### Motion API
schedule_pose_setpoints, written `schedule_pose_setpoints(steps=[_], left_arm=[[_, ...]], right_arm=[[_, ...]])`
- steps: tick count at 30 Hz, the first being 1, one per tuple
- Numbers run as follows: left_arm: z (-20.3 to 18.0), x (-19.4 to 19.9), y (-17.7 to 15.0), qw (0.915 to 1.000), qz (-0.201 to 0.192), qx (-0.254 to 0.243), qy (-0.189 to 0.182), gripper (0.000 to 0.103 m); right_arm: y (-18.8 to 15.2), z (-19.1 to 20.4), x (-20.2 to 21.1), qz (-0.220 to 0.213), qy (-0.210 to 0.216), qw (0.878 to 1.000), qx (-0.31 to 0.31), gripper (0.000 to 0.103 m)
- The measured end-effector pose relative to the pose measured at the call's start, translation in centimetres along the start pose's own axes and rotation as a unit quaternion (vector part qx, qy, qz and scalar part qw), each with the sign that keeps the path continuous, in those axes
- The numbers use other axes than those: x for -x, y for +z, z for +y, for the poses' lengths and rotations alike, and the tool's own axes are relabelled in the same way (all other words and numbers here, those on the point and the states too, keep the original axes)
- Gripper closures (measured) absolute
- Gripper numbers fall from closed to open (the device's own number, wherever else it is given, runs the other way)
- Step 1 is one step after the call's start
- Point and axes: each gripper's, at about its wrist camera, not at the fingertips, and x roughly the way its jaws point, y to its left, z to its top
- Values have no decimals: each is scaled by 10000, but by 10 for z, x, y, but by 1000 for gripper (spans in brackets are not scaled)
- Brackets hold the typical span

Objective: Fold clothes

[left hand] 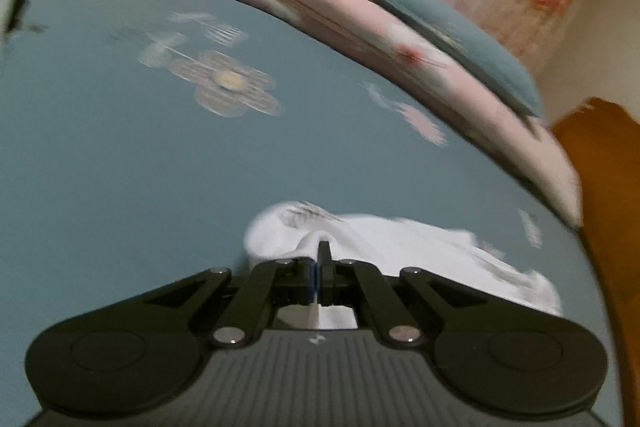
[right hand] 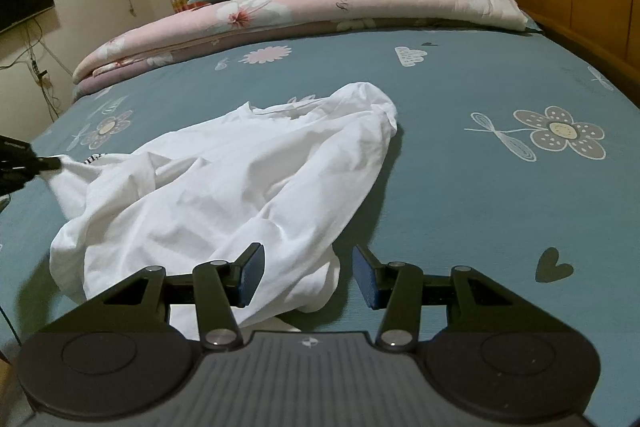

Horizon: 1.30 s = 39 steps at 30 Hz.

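- The left gripper (left hand: pixel 319 267) has its jaws pressed together on a pinch of the white shirt (right hand: pixel 224 183); in the right wrist view that same gripper shows at the far left, with the cloth pulled taut toward its tips.
- The right gripper (right hand: pixel 308 277) has its jaws apart and holds nothing; the near hem of the shirt lies between and just under its fingers, the left pad (right hand: pixel 252 275) over cloth, the right one over bare bedsheet (right hand: pixel 460 187).
- The shirt lies crumpled on the sheet, ahead of the right gripper and off to its left, bunched into a mound at the far end; it is not yet spread flat.
- Risk: the left pinch looks thin, perhaps a single layer near an edge; a pull could slip it free, and the cloth would drop back in a heap.
- Risk: lifting from one corner alone would likely drag the whole garment sideways rather than open it, since the right side is unheld.
- Risk: if the right jaws close where they stand, they may catch several layers, or the sheet beneath; the fold would then start crooked.
- The left wrist view is blurred, so how much cloth sits in that grip I cannot tell.
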Motion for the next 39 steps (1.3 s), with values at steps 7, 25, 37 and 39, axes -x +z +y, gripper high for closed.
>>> schedule_pose_setpoints(steps=[7,25,37,39], left_arm=[[62,-8,10,9983,268,410,318,103],[74,-22,-67,9895,610,1017,-822,61],[73,33,-31,9989,473,25,31,102],[84,49,-17,9990,367,-51,245,102]], right_arm=[[2,2,-3,49,-66,10000,48,49],[3,25,-1,133,14,9994,308,49],[5,25,9,25,-14,9996,294,49],[6,25,10,6,-7,9996,281,49]])
